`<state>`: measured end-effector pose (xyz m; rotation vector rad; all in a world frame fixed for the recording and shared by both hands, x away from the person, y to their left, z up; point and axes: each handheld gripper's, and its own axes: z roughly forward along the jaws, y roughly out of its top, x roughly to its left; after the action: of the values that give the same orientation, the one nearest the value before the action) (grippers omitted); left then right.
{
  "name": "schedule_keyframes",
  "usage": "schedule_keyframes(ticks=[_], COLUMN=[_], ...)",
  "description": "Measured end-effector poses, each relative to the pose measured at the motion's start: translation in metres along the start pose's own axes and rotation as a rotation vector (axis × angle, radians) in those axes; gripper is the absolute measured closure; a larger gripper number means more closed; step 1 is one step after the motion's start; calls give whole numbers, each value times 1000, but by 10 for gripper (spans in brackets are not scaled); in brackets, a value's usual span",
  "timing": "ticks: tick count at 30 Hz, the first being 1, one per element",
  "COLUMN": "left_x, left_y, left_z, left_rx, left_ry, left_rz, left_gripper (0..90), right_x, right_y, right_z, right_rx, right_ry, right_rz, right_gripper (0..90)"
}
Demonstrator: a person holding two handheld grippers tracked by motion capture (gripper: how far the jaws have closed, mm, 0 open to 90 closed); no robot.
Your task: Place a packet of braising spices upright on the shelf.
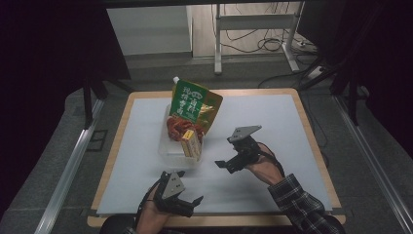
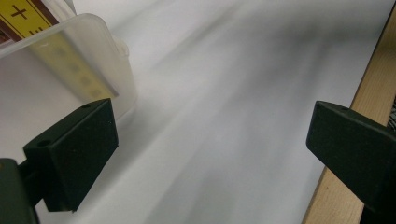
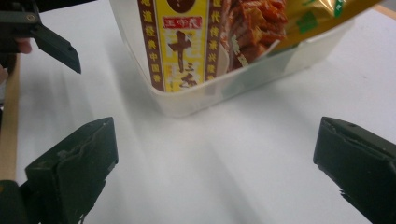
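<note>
Packets fill one clear plastic box (image 1: pixel 168 148) that sits left of centre on the white surface (image 1: pixel 272 117): one green and gold pouch (image 1: pixel 196 106) leaning up out of the far end, one yellow carton (image 1: pixel 191 144) standing at the near end, and a red snack pack (image 1: pixel 176 127) between them. That makes three packets that can be counted, one box, two hand-held grippers.

The right hand-held gripper (image 1: pixel 230 152) hovers just to the right of the box, jaws spread wide with nothing between them. Its own view looks straight at the yellow carton (image 3: pixel 180 44) behind the box wall (image 3: pixel 140 56). The left hand-held gripper (image 1: pixel 187 186) rests near the front edge of the surface, also wide open and empty, with the box corner (image 2: pixel 109 60) just ahead of its left jaw.

My reading is that the packing step is done or nearly so, with both tools free of the load. A next move would likely call for bringing a jaw to the box rim or a packet top, approaching squarely so the light box does not slide or tip.
</note>
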<state>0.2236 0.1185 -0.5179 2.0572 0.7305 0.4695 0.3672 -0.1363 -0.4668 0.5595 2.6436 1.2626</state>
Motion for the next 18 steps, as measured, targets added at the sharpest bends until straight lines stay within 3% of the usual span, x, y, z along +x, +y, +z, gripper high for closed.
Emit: schedule_keyframes(ticks=[4, 11, 18], left_x=[0, -1, 0], left_y=[0, 0, 0], left_z=[0, 1, 1], left_rx=[4, 22, 17], left_ry=[3, 12, 16], left_rz=[7, 22, 13], left_gripper=[19, 19, 19], right_x=[-1, -5, -5], right_y=[-5, -13, -19], right_z=[-2, -10, -20], right_rx=[14, -1, -19], right_ry=[-24, -43, -62], right_rz=[-9, 20, 29], right_gripper=[0, 0, 1])
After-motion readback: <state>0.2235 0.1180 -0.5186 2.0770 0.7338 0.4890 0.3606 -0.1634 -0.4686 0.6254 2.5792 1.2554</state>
